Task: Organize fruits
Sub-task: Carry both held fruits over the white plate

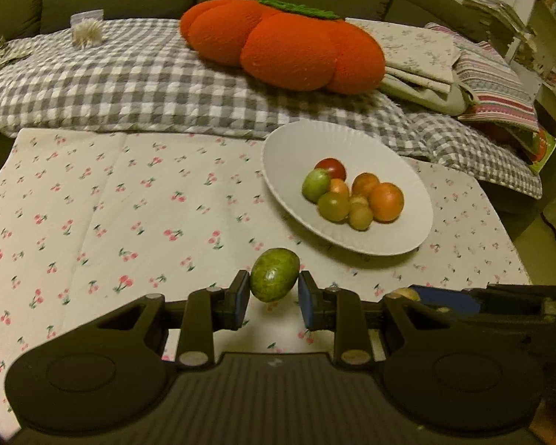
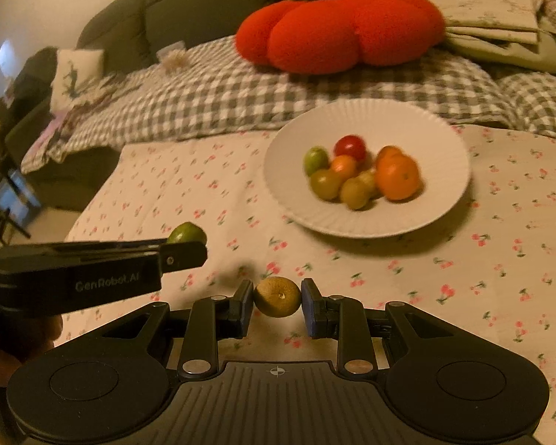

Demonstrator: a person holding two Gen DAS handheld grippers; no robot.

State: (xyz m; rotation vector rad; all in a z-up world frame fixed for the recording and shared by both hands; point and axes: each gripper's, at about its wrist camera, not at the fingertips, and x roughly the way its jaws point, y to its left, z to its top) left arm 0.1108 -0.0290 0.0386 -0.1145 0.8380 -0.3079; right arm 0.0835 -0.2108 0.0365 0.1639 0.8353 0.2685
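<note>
White plate (image 1: 278, 155), 1 o'clock: eight fruits. Left gripper (image 1: 272, 296) grips one green fruit (image 1: 274, 274); right gripper (image 2: 277, 302) grips one olive-brown fruit (image 2: 277, 296)

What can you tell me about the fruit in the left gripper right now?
The green fruit is oval, smooth-skinned, mottled green with a brownish patch and a small glossy highlight. It looks whole and unbruised. The left gripper pinches it on two sides between blue-padded fingers, tilted slightly, off the cherry-print tablecloth. It sits near the white plate, not yet over it. From the right wrist view only its top shows above the fingers.
</note>
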